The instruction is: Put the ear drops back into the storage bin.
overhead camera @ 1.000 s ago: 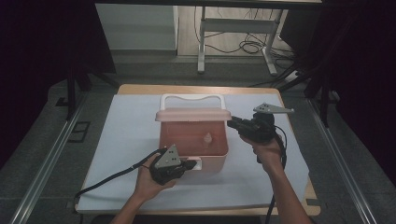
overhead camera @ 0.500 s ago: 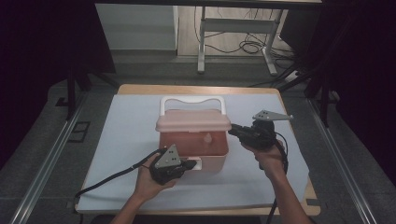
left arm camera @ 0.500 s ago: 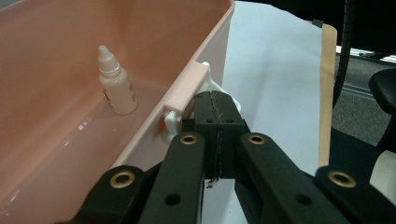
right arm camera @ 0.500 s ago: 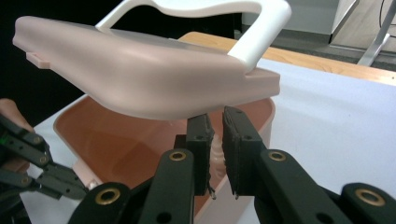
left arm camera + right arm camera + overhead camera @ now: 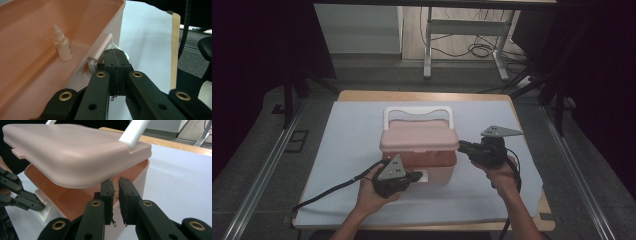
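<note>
Pink lidded storage box (image 5: 419, 150) mid-worktop (image 5: 352, 130), lid (image 5: 75, 152) part-raised, likely propped by right hand-held gripper (image 5: 114, 186) with jaws slightly apart under its edge, left hand-held gripper (image 5: 117, 58) fully closed at white front latch (image 5: 100, 53), probably steadying; dropper bottle (image 5: 62, 45) inside.

Pink box (image 5: 419, 150) of smooth, matt plastic; white handle (image 5: 133, 131) glossy plastic; counter (image 5: 422, 96) edged in pale wood; black fingers (image 5: 116, 66) matt.
</note>
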`<state>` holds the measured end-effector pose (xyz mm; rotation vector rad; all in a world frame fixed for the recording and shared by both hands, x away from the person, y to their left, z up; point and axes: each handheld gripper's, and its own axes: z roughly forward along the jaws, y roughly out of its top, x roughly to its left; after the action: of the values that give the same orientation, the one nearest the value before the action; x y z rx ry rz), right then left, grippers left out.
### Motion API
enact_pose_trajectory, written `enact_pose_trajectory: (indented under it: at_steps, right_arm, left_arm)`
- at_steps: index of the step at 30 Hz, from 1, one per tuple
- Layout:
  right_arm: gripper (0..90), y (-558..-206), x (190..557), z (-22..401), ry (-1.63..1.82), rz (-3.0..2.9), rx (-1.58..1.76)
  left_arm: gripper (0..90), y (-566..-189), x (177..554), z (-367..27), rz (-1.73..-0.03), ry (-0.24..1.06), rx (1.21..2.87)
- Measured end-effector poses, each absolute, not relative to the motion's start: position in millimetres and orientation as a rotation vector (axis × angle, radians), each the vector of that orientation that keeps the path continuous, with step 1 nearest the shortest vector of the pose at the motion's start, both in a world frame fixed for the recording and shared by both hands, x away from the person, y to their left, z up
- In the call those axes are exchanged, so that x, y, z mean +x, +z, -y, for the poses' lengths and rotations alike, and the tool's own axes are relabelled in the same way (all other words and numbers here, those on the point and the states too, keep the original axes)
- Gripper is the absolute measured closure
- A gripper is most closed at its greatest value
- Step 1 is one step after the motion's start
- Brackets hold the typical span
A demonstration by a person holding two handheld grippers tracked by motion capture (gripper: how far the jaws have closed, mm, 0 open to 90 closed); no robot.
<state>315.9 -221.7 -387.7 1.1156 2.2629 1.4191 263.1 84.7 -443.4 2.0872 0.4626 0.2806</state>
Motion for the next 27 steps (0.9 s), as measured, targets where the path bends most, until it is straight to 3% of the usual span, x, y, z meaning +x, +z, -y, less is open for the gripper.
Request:
enact_pose_trajectory:
  at_steps: [27]
  right_arm:
    - [79.6, -407, 310, 225, 1.371, -2.316, 1.112]
  left_arm:
    - [90.0, -443, 263, -85, -0.463, 0.281, 2.088]
